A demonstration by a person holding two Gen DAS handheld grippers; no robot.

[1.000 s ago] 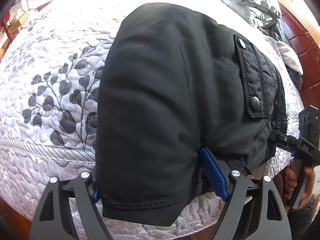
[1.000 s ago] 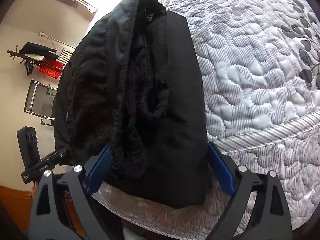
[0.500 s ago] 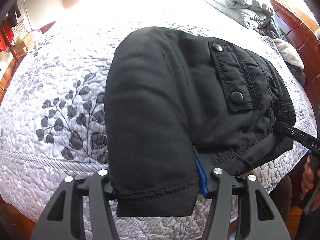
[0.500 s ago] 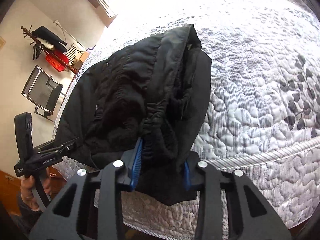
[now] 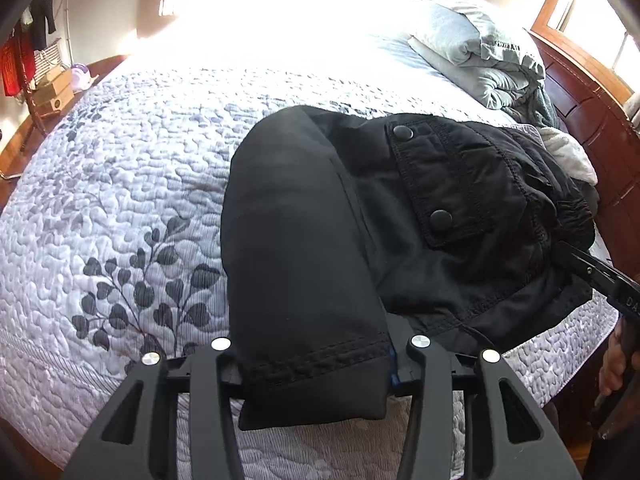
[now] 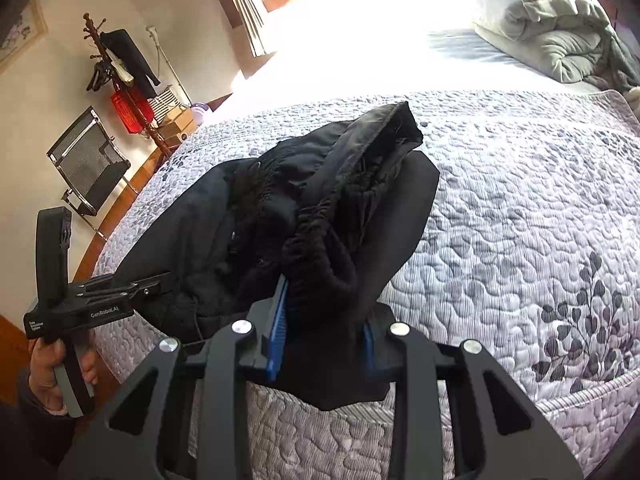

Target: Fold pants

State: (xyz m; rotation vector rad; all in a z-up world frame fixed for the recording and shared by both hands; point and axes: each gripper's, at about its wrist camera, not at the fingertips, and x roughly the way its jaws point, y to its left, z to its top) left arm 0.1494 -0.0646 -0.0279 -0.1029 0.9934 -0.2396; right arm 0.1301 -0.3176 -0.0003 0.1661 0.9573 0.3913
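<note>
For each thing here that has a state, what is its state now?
pants: folded over, lying on the bed, near end gripped
pocket flap: snapped shut
left gripper: jaws closing on hem end
right gripper: jaws closing on waistband
duvet: bundled at the bed's far end

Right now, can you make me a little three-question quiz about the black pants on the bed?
1. True or false: the black padded pants lie on a grey quilted bedspread with a leaf print.
2. What does the left claw grip: A the hem end, B a pillow, C nothing?
3. Fill in: the right claw pinches the pants at the gathered ____ end.

Key: 1 true; 2 A; 3 waistband.
</note>
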